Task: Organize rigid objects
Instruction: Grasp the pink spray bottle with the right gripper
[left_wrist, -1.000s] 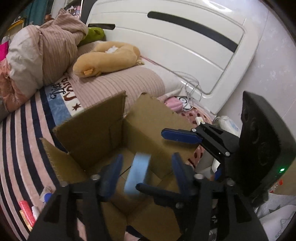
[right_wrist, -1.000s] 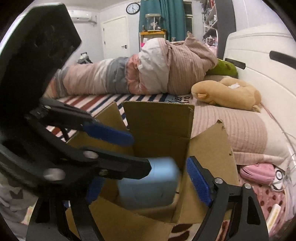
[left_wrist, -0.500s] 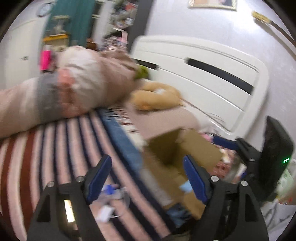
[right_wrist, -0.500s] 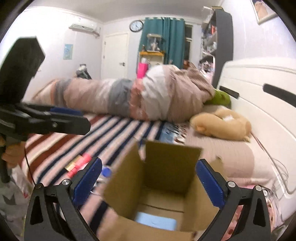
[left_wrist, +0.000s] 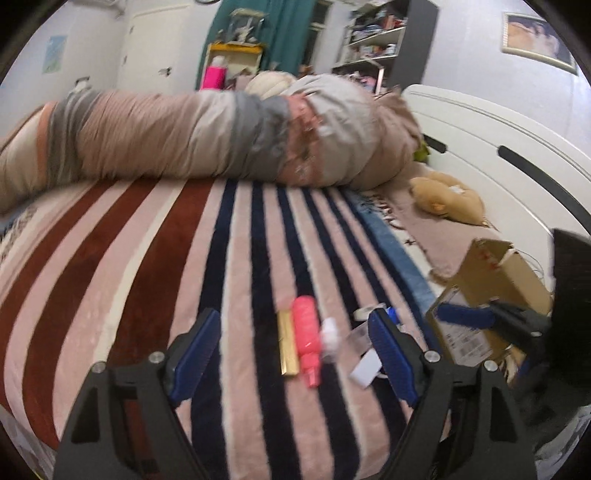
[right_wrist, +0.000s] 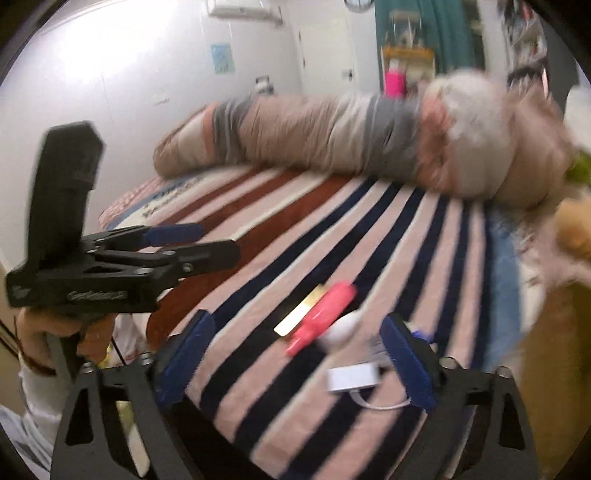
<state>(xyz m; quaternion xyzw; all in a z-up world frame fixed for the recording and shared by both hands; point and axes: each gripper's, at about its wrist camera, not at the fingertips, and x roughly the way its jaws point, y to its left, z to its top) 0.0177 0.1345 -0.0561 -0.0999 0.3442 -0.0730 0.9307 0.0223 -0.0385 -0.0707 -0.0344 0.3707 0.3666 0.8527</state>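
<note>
Both grippers hang over the striped bed (left_wrist: 155, 258), and both are wide open with nothing between the fingers. From the left wrist view, the left gripper (left_wrist: 295, 354) frames a small cluster: a gold bar (left_wrist: 287, 343) lying flush against a pink bottle (left_wrist: 308, 338), with a white round-capped item (left_wrist: 330, 338) just beside that at 3 o'clock, and a white adapter (left_wrist: 365, 369) near the right finger. The cardboard box (left_wrist: 491, 291) sits at 3 o'clock near the bed's right edge, with the right gripper (left_wrist: 480, 317) crossing in front of it. Wide bare blanket runs from 9 to 12 o'clock, up to the rolled duvet (left_wrist: 207, 136) along the far edge. From the right wrist view, blurred, the right gripper (right_wrist: 299, 358) looks over the same pink bottle (right_wrist: 325, 314) and white adapter (right_wrist: 352, 376), close to the bed's near edge; the left gripper (right_wrist: 207, 243) hovers at 9 o'clock.
</note>
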